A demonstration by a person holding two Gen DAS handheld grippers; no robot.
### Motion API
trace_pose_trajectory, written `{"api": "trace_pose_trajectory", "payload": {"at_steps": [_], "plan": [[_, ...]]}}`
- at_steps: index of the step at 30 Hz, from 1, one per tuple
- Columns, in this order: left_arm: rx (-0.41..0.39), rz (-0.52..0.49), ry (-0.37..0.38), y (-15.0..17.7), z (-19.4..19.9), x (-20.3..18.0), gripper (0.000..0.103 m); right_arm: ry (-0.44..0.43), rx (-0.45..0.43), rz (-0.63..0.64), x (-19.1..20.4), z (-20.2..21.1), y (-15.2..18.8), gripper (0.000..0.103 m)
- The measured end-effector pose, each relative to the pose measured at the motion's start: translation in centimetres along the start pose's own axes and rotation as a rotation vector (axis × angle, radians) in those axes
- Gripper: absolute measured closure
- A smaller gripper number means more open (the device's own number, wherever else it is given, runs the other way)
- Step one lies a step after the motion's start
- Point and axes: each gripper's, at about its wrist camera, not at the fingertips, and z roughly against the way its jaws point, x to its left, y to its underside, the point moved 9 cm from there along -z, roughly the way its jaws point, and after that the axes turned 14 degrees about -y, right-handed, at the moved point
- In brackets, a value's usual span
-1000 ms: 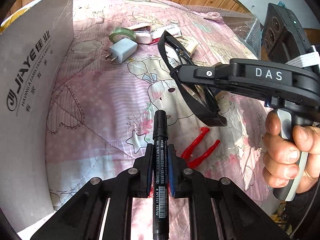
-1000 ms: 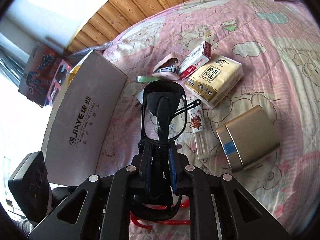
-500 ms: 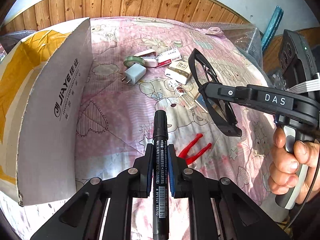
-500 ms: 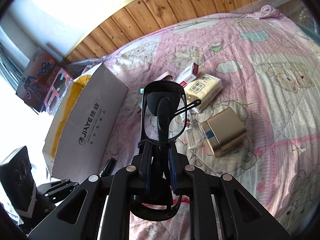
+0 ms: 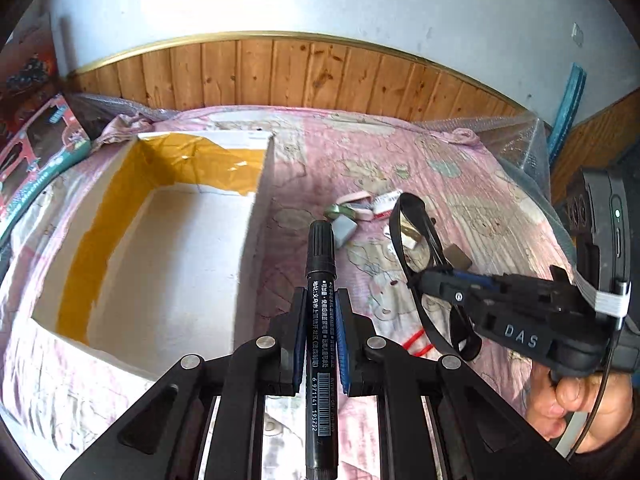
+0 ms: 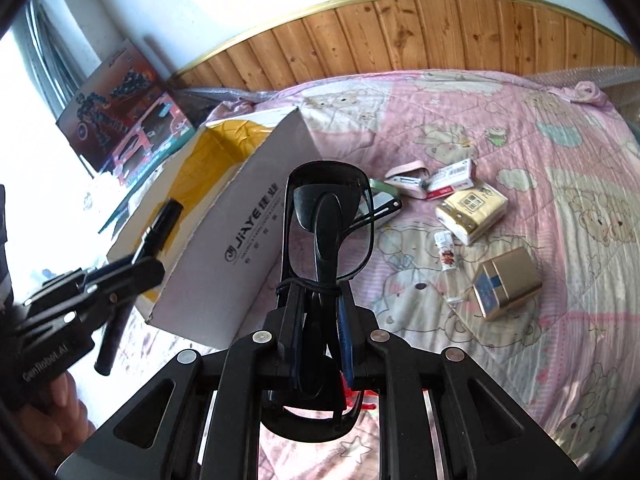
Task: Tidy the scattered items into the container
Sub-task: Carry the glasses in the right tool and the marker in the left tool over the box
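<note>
**Marker and glasses carried toward the open box**

Left wrist view: the left gripper (image 5: 319, 336) is closed on a black marker (image 5: 320, 300), which is clamped about mid-barrel between the blue pads, cap end pointing forward. The marker is judged light, stiff and smooth-sided; a hold across the barrel near its middle is suited to it, and little care is needed on release. The cardboard box (image 5: 248, 248) is seen ahead and to the left, open at the top, its white floor bare where visible and yellow tape running along the inner walls. The marker's tip is held just right of the box's near wall, not yet over the opening. To the right, the right gripper (image 5: 430, 280) is seen holding a pair of black glasses (image 5: 412, 236) above the pink quilt (image 5: 480, 208).

Right wrist view: the right gripper (image 6: 318, 320) is shut on the folded glasses (image 6: 328, 216), gripped around the stacked temples and frame. These are judged light but fragile: the lenses can be scratched and the thin arms bent, so a low, gentle release is called for. The box (image 6: 240, 248) stands left of the glasses. A tissue pack (image 6: 472, 208), a gold tin (image 6: 506, 284) and a small bottle (image 6: 446, 252) remain scattered on the quilt.
</note>
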Motion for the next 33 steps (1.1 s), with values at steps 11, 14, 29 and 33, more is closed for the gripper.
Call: {"api": "trace_pose_trajectory", "payload": {"at_steps": [11,14,29,33], "plan": [[-0.077,0.060,-0.102,-2.2,2.7,6.0,0.089,-0.014,0.037,0.111,5.9,-0.8,0.3,0.087],[-0.086,0.085,-0.107,-2.6,2.9,7.5,0.089,-0.018,0.048,0.141,7.5,-1.3,0.0,0.087],[-0.093,0.185,-0.083,-4.1,1.2,14.2,0.089,-0.013,0.076,0.277,14.9,-5.5,-4.6,0.086],[-0.082,0.206,-0.068,-4.2,0.3,15.3,0.089,-0.009,0.091,0.295,15.9,-7.1,-5.4,0.086]]}}
